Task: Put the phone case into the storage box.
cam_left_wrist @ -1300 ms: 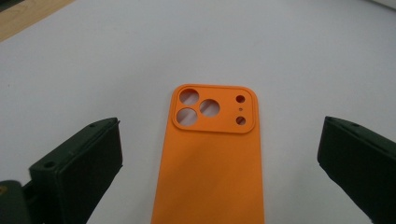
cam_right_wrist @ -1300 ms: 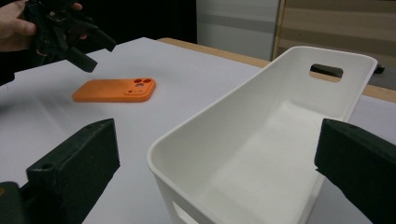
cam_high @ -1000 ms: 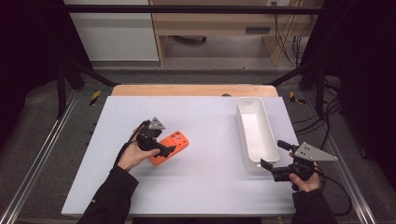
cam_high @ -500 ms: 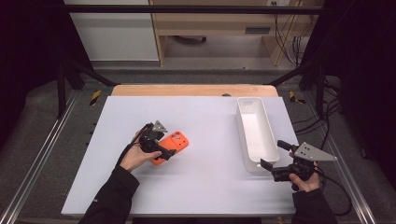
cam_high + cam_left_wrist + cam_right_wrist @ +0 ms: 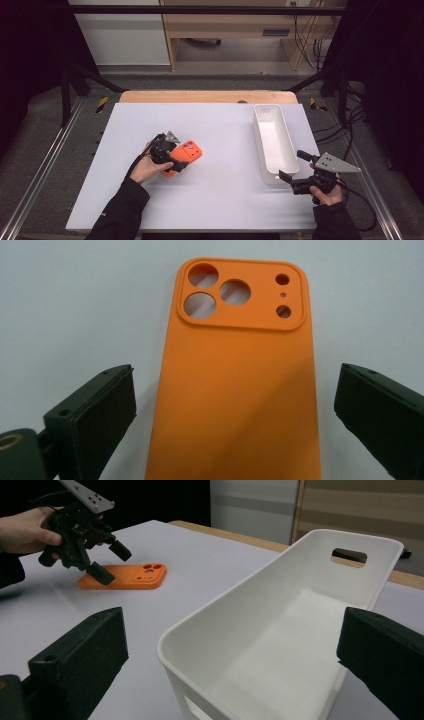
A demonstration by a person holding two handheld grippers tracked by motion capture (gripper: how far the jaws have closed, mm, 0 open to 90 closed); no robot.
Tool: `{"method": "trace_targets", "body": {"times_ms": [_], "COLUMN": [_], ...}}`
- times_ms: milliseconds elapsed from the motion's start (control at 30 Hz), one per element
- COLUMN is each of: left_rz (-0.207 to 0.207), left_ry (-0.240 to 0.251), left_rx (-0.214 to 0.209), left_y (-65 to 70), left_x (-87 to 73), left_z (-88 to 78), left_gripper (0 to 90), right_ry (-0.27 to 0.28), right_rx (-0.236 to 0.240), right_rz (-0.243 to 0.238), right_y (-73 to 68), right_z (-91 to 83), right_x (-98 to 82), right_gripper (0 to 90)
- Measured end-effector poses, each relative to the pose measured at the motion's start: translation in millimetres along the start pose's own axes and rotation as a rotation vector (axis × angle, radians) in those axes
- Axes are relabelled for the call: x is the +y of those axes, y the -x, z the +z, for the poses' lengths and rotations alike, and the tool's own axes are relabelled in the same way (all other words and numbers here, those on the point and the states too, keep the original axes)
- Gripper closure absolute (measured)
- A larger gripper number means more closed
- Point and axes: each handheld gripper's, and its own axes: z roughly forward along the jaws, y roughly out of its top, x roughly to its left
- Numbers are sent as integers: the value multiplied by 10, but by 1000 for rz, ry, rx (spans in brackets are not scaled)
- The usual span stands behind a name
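Observation:
An orange phone case (image 5: 190, 151) lies flat on the white table (image 5: 225, 200), back side up, with its camera cutouts at the far end. My left gripper (image 5: 176, 159) hovers over its near end, open. In the left gripper view the case (image 5: 240, 340) lies between the two spread jaws of that gripper (image 5: 236, 390), and neither pad touches it. My right gripper (image 5: 291, 165) is open at the near end of the white bin (image 5: 272, 137), holding nothing. From the right gripper view (image 5: 232, 635) I see the case (image 5: 125, 577) and the left gripper (image 5: 112, 564) farther off.
The long white bin (image 5: 300, 570) is empty and has a handle slot in its far wall. It stands on the right side of the table. A wooden strip (image 5: 200, 96) edges the table's far side, with metal rails along both sides.
My left gripper has shifted slightly down and toward me over the case. The case, the bin and the right gripper have stayed in place.

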Motion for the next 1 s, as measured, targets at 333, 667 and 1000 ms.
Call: {"method": "trace_targets", "body": {"times_ms": [333, 667, 1000], "left_rz": [11, 39, 40], "left_ry": [-19, -42, -46], "left_rx": [-3, -17, -26], "left_y": [-15, -1, -13], "left_x": [-17, -18, -19], "left_z": [33, 53, 56], "left_gripper": [85, 128, 147], "right_ry": [0, -1, -1], "right_rx": [-1, -2, -4], "right_rz": [0, 1, 2], "right_y": [1, 3, 4], "right_z": [0, -1, -1], "right_x": [0, 0, 0], "right_gripper": [3, 3, 3]}}
